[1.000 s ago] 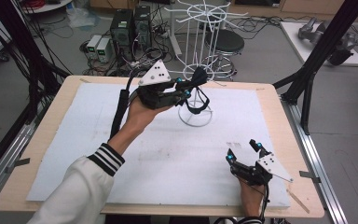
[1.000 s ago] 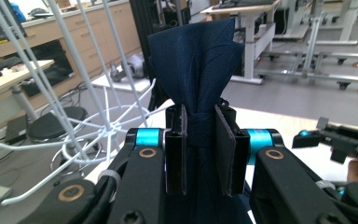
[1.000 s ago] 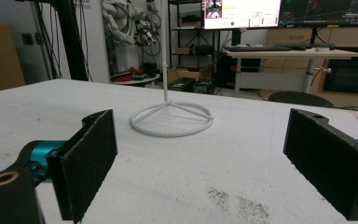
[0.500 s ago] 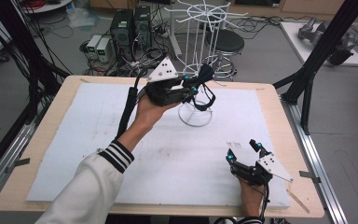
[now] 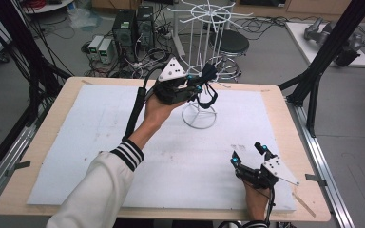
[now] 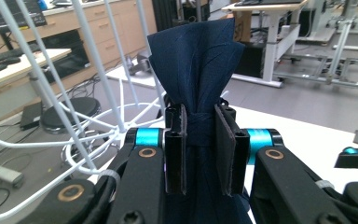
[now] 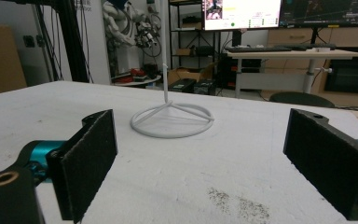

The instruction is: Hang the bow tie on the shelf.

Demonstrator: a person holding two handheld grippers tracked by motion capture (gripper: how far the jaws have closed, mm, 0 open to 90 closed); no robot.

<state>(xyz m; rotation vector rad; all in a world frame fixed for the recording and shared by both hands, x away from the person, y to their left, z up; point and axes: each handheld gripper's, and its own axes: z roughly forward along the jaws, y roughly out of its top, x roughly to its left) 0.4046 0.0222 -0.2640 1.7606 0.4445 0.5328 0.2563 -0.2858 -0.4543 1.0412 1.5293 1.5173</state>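
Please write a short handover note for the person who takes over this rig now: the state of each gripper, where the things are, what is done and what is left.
Left gripper: shut on the dark blue cloth item, held up in the air beside the white wire rack, with its strap loop hanging below.
Right gripper: open, holds nothing, low over the white sheet near the table's front right corner.
Rack: stands on its ring base at the back middle of the sheet.
Done: cloth item picked up and brought to the rack.
Left: probably hanging it on a rack arm; it is not yet on one.
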